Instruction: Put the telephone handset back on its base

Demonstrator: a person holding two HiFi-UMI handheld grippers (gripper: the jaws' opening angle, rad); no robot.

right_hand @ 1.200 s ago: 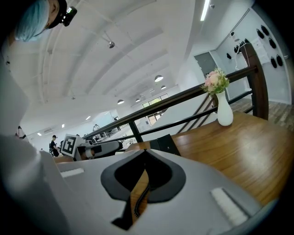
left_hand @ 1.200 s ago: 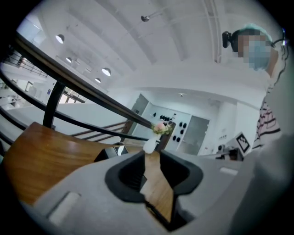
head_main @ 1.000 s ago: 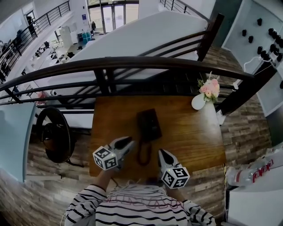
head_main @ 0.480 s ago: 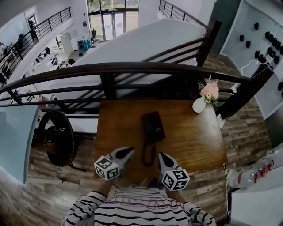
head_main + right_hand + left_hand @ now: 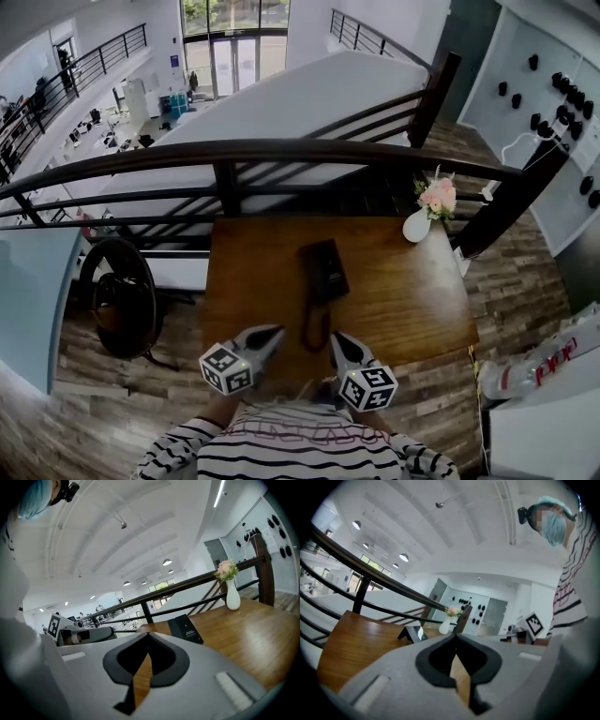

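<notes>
The left claw [image 5: 277,330] hangs at the near edge of the counter [image 5: 412,300], closed on nothing, its tip aimed toward 1 o'clock. The telephone [image 5: 323,270] sits mid-counter, at 12 o'clock from both claws. Its cord [image 5: 314,328] loops toward 6 o'clock between them. Whether the handset is seated I cannot tell. The right claw [image 5: 336,336], likewise closed and empty, flanks the cord, probably parked clear of it.
</notes>
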